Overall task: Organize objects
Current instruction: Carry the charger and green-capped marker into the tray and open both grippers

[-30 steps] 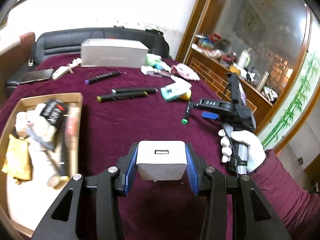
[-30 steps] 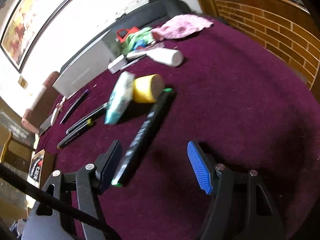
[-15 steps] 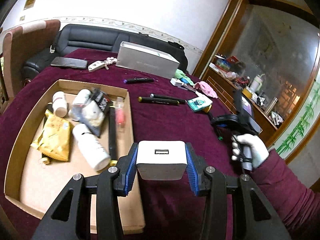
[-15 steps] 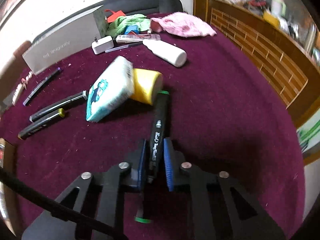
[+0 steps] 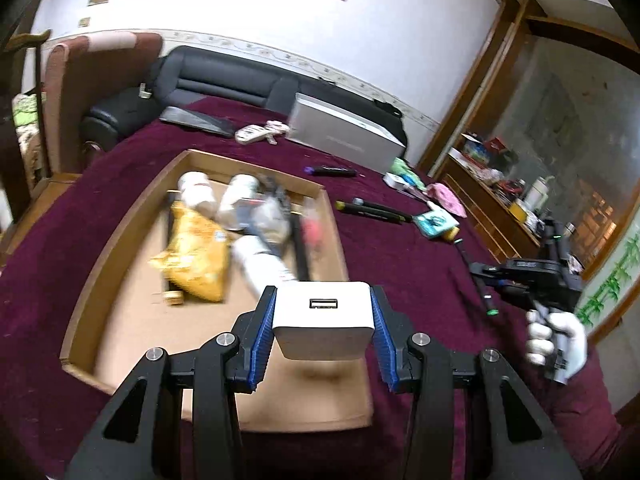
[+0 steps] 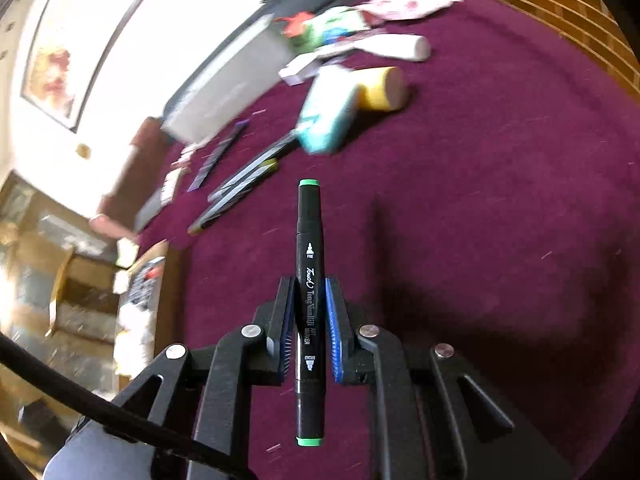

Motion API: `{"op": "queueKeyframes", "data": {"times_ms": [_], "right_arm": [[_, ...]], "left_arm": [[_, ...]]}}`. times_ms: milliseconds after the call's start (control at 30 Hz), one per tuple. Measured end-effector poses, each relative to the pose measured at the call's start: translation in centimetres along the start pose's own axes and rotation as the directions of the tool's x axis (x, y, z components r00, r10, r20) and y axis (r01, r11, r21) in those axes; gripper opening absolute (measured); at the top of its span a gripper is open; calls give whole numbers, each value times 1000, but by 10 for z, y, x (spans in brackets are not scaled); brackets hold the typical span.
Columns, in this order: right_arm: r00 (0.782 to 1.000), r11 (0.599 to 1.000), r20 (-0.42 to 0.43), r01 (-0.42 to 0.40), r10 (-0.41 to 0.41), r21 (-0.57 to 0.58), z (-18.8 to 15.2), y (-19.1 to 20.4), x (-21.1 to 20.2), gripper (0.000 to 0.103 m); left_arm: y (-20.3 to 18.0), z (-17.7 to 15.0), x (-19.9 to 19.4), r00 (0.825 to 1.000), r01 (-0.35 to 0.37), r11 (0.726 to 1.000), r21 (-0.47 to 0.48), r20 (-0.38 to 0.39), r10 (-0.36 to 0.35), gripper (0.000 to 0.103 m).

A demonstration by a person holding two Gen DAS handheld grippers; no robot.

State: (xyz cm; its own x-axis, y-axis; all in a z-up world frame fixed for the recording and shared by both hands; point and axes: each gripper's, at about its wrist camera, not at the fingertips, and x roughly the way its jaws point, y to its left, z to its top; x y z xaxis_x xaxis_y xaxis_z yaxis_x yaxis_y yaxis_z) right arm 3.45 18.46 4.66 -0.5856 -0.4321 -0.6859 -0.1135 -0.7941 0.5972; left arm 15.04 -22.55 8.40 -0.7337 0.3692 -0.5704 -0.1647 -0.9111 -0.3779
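My left gripper (image 5: pixel 322 322) is shut on a white USB charger block (image 5: pixel 323 320) and holds it above the near right part of the cardboard tray (image 5: pixel 120 236). The tray holds a yellow snack bag (image 5: pixel 196 256), white bottles (image 5: pixel 260 266) and other items. My right gripper (image 6: pixel 308 316) is shut on a black marker with green caps (image 6: pixel 309 280), lifted above the maroon cloth. It also shows in the left wrist view (image 5: pixel 486 284), at the right, with the marker (image 5: pixel 474 270) in it.
On the maroon cloth (image 6: pixel 480 200) lie other black markers (image 6: pixel 240 184), a teal packet (image 6: pixel 326 114), a yellow roll (image 6: pixel 380 88), a white tube (image 6: pixel 394 46), a grey box (image 5: pixel 344 134) and a pink cloth (image 5: pixel 446 200). A sofa (image 5: pixel 224 80) stands behind.
My left gripper has moved left and forward over the tray with the charger. My right gripper has lifted the green-capped marker off the cloth and swung left.
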Motion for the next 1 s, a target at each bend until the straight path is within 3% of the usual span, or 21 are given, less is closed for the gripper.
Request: {"op": "queueKeyframes", "data": {"times_ms": [200, 367, 667, 833, 1000], "right_arm": [[988, 978, -64, -149, 141, -143, -31, 81, -2, 13], [956, 945, -189, -262, 226, -197, -66, 140, 25, 13], [894, 902, -385, -343, 228, -263, -126, 205, 92, 13], [873, 886, -443, -358, 205, -295, -143, 223, 113, 13], [866, 884, -472, -342, 165, -320, -156, 228, 130, 13]], "left_arm": [[28, 3, -16, 996, -93, 996, -3, 5, 93, 39], [41, 3, -11, 991, -131, 991, 9, -28, 132, 39], [64, 0, 12, 980, -170, 985, -19, -112, 167, 39], [71, 1, 12, 980, -161, 987, -15, -120, 159, 39], [76, 0, 15, 980, -160, 987, -17, -126, 156, 40]]}}
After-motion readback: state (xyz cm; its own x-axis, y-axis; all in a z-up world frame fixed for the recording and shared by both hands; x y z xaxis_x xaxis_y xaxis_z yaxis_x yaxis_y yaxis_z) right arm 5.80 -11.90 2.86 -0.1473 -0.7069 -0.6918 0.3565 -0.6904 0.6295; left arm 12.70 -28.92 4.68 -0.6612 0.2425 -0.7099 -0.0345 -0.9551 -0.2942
